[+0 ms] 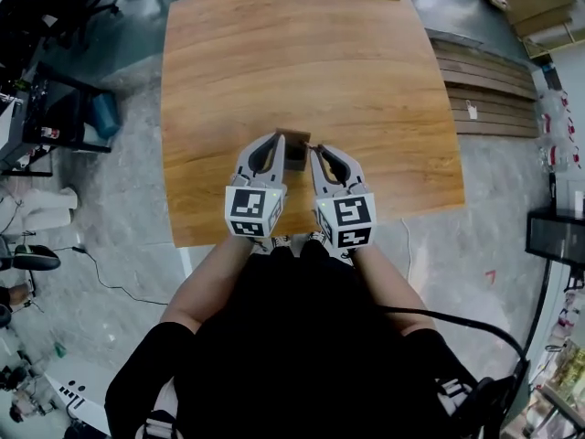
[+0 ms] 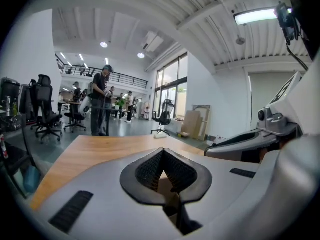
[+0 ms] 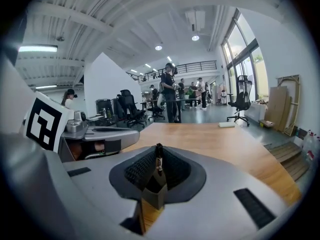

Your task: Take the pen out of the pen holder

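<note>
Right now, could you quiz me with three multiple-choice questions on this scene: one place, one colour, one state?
1. Where does the pen holder stand? A) at the far edge B) between the claws C) on the floor
2. What colour is the table? A) wood brown B) white C) black
3. What is the right claw doing? A) gaping open B) lifting a cup C) pinching the pen
Answers: B, left claw and right claw flank it; A, wood grain shows; C, its pads close on the pen.

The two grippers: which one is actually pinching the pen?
The right gripper: its jaws are shut on the thin dark pen standing in the pen holder. The left gripper clamps the holder itself.
</note>
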### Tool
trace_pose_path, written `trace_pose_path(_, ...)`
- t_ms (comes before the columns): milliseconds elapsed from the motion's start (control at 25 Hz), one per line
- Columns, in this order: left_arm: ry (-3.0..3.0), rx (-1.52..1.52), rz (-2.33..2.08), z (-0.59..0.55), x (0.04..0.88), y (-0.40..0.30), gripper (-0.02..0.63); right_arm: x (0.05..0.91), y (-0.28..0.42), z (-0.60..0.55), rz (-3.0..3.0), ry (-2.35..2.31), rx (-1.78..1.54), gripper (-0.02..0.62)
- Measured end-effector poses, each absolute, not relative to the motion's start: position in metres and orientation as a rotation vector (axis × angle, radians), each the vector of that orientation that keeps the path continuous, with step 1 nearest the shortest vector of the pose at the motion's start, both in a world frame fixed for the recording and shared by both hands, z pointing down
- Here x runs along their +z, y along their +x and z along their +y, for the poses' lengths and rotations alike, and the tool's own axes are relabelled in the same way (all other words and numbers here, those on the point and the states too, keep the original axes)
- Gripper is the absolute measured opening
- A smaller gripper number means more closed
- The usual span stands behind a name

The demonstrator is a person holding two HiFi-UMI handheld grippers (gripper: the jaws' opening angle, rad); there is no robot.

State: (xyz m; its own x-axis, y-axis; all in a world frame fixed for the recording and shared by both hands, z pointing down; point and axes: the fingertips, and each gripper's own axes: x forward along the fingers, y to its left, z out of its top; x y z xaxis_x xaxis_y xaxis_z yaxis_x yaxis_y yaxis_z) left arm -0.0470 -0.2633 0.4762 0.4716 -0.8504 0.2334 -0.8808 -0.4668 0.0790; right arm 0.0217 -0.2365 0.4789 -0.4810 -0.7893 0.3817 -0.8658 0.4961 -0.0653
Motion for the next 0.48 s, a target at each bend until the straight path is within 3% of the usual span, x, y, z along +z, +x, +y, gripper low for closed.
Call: trace_pose_path(480, 2.422, 0.321, -1.497, -0.283, 0.547, -0.057, 0.000, 0.571, 0.009, -0.246, -2.353, 1.278, 0.504, 0.023)
